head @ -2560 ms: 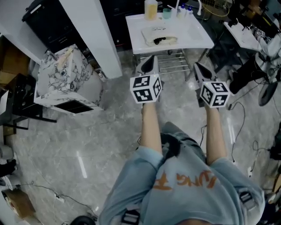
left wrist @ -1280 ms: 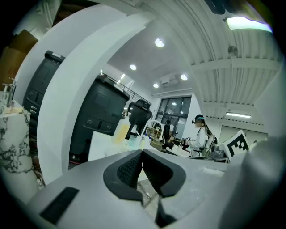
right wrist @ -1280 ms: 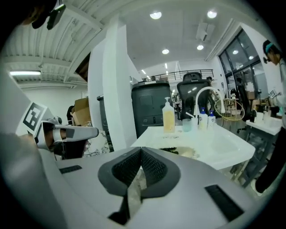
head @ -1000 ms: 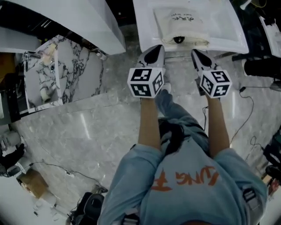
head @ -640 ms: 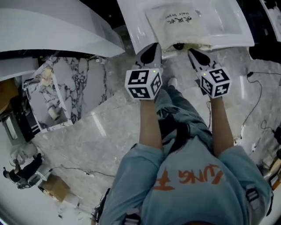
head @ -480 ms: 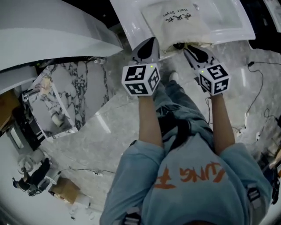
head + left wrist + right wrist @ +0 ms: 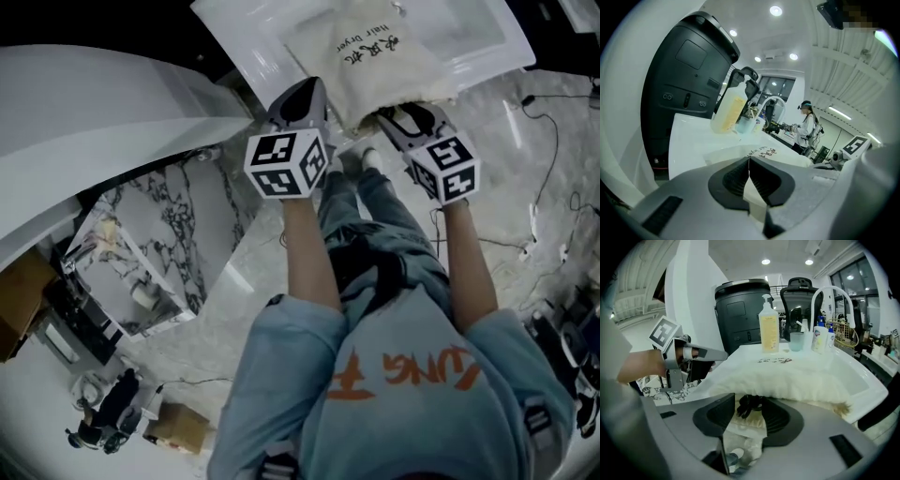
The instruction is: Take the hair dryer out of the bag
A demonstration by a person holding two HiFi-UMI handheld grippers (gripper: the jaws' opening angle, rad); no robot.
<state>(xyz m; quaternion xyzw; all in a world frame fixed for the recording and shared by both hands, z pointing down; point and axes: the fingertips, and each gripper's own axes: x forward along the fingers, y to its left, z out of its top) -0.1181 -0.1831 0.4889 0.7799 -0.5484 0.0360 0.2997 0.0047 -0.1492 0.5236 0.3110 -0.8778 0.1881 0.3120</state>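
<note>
Right hand-held gripper (image 7: 410, 114) is standing wide, its jaws having just been opening, and is framing the open mouth of the cream bag (image 7: 370, 56) without pressing on anything. Inside that bag, on the white table (image 7: 239, 28), the hair dryer (image 7: 748, 405) is lying with only a black bit showing. Left hand-held gripper (image 7: 302, 91) is hovering shut and empty just beside the bag's near corner.

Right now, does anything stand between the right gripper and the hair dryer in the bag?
Only the bag itself: its cloth covers the dryer. A black cord pokes from its mouth, between the jaws of the right gripper; they have just been opening and do not press it.
</note>
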